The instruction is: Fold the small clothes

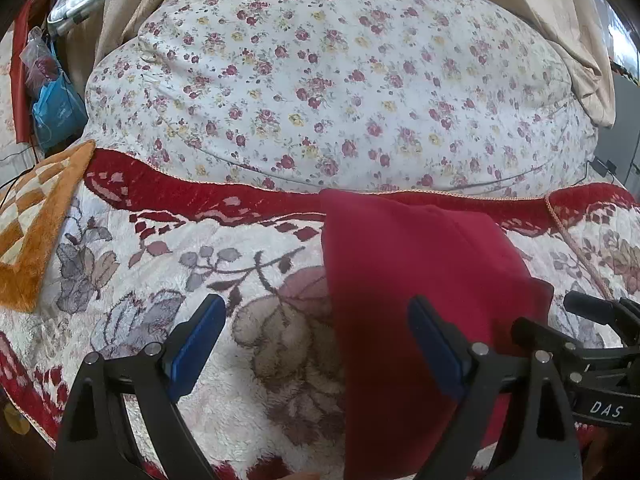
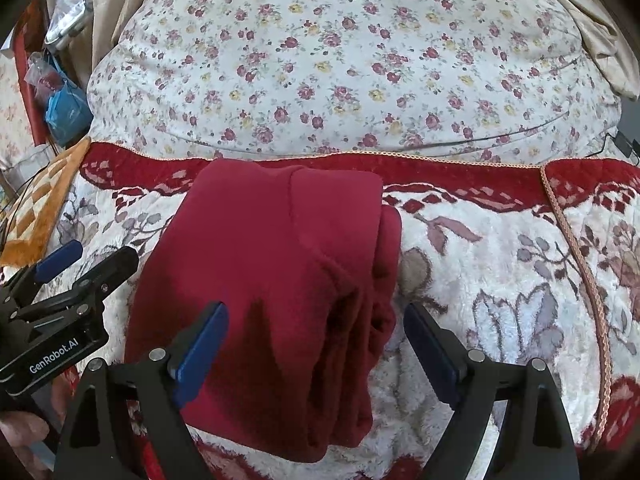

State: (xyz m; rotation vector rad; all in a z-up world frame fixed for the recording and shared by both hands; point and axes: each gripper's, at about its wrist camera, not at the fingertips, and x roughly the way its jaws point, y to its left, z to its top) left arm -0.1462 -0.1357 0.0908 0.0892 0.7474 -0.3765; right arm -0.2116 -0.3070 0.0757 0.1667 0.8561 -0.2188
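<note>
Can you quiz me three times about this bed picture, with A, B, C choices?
1. Where does the red garment lie?
A. on the fluffy flowered blanket
B. on the floor
C. in a basket

2. What colour are the gripper pads?
A. yellow
B. blue
C. green

3. How do the right gripper jaws stand?
A. wide open
B. shut on the cloth
C. shut on a bag

Answers: 1 A, the blanket shows all around it. 2 B, both grippers carry blue pads, the left gripper too. 3 A, the fingers stand apart and pinch nothing.

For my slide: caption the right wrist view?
Open right tool hovering over folded red garment on floral blanket.
</note>
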